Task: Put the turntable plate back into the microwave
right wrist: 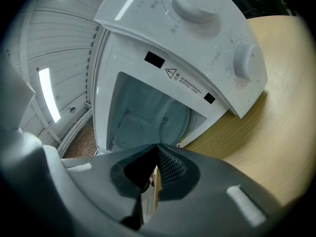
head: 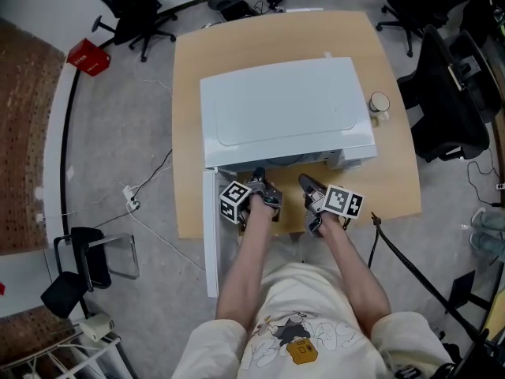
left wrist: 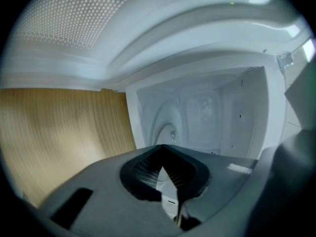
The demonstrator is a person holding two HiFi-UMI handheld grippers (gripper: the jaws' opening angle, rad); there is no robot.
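L gripper (left wrist: pixel 160 147): jaws pressed together, nothing between. R gripper (right wrist: pixel 158 148): same, tips meet, empty. Both sit side by side at the mouth of the microwave (head: pixel 284 109), with its door (head: pixel 210 235) swung open on my left. Neither is clearly nearer. Plate (right wrist: pixel 159 113) lies straight ahead of both tips, inside the cavity, apparently flat on the floor. It's round, so no long axis to align. Judgement: plate looks seated; next is prob. a straight pull-back.
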